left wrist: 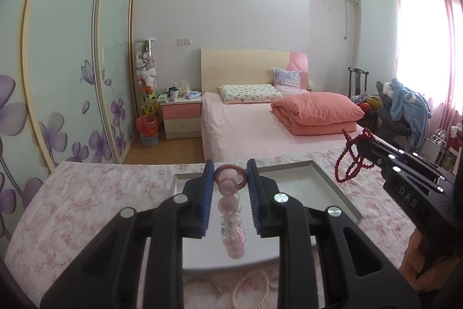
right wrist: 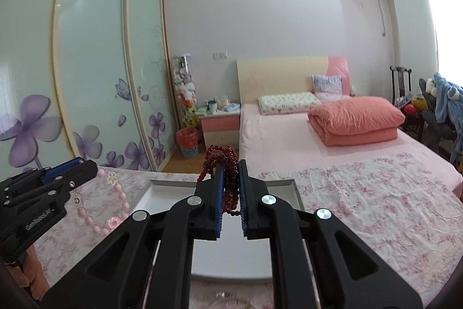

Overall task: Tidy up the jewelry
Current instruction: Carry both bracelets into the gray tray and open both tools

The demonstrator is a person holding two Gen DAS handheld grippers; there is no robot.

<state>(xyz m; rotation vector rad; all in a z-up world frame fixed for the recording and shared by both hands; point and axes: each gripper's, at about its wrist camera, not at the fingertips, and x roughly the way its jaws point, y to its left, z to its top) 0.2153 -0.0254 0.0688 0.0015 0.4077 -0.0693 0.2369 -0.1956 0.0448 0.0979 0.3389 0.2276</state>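
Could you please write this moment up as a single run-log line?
left gripper: shut on pink bead bracelet | right gripper: shut on dark red bead strand | both above white tray

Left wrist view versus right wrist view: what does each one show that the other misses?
Only the left wrist view shows the left tongs up close, shut on the pink bead bracelet.

Only the right wrist view shows the right tongs up close, shut on the dark red bead strand, plus the bracelet's little flower charm.

Both show the white tray on the floral cloth, and the bed.
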